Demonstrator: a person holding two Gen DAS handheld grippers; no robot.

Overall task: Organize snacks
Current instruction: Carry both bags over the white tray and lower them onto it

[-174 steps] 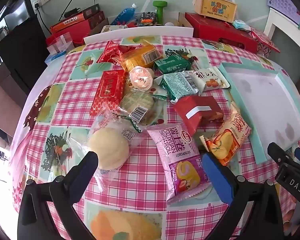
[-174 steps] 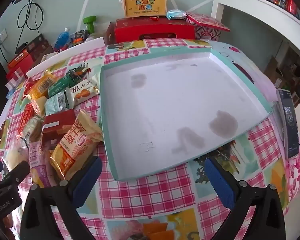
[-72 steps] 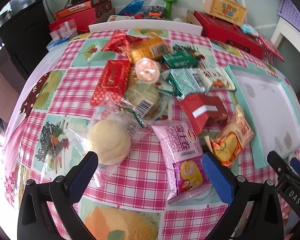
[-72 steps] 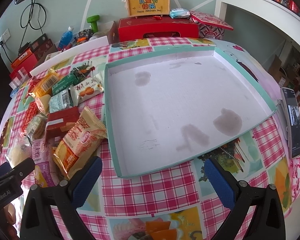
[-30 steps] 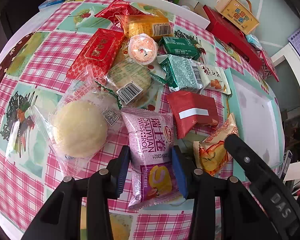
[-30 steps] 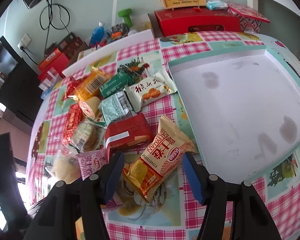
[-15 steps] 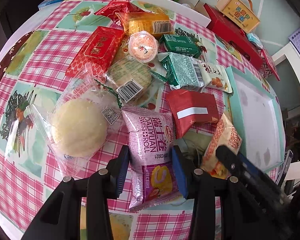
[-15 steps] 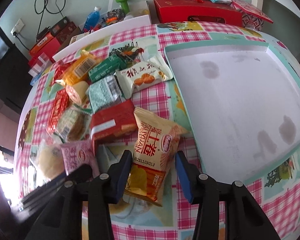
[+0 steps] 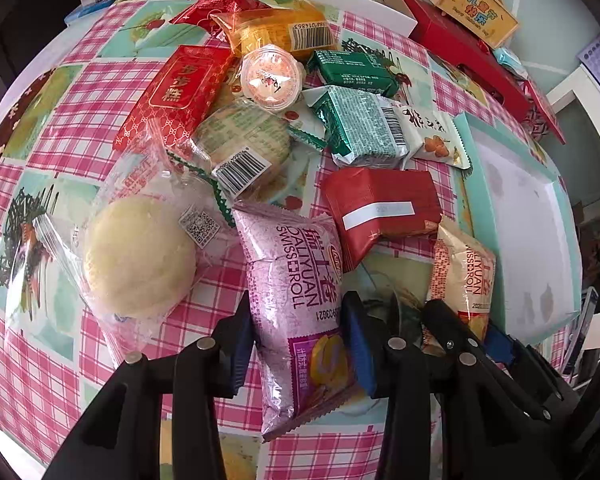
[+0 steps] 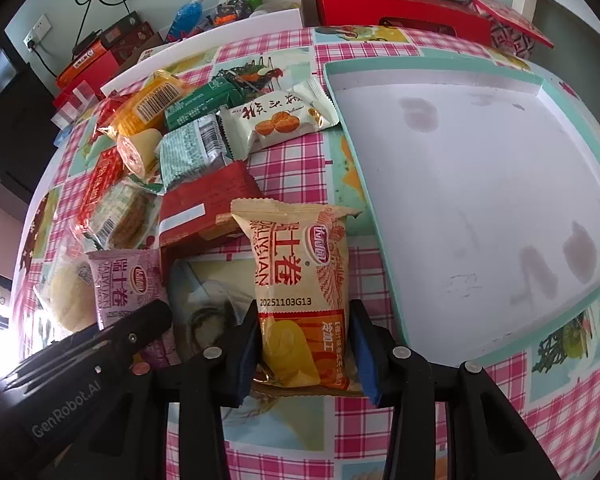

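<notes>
Left gripper (image 9: pixel 298 344): jaws narrow, both blue pads pressed on the sides of the pink roll pack (image 9: pixel 296 292), gripping its lower half.
Right gripper (image 10: pixel 304 354): jaws closing on the orange roll pack (image 10: pixel 300 292), which sits between the pads with the pads against its lower sides.
Landmark: the teal tray (image 10: pixel 354 152), a shallow box with a white, stained floor and nothing in it.
Orange roll pack: just left of the tray's near corner, lying lengthwise along the gripper on the checked tablecloth (image 10: pixel 292 160).
Pink roll pack: farther left of the tray than the orange one, with a gap of cloth between the 2 (the left gripper's black arm crosses its lower end in the right wrist view).
Red pack (image 9: pixel 380 212): left of the tray, just beyond the 2 roll packs, its corner over the pink pack's top edge.
White cookie pack (image 10: pixel 278 120): touching or nearly touching the tray's far left corner.
Silver-green pack (image 9: pixel 362 128): left of the cookie pack, overlapping it.
Bun in clear wrap (image 9: pixel 138 256): well left of the tray, just beside the pink pack.
Remaining pile (jelly cup (image 9: pixel 271 74), round biscuit pack (image 9: pixel 244 144), red cake box (image 9: pixel 182 88), yellow pack (image 9: pixel 278 34), dark green pack (image 9: pixel 354 72)): heaped left of the tray toward the far side.
</notes>
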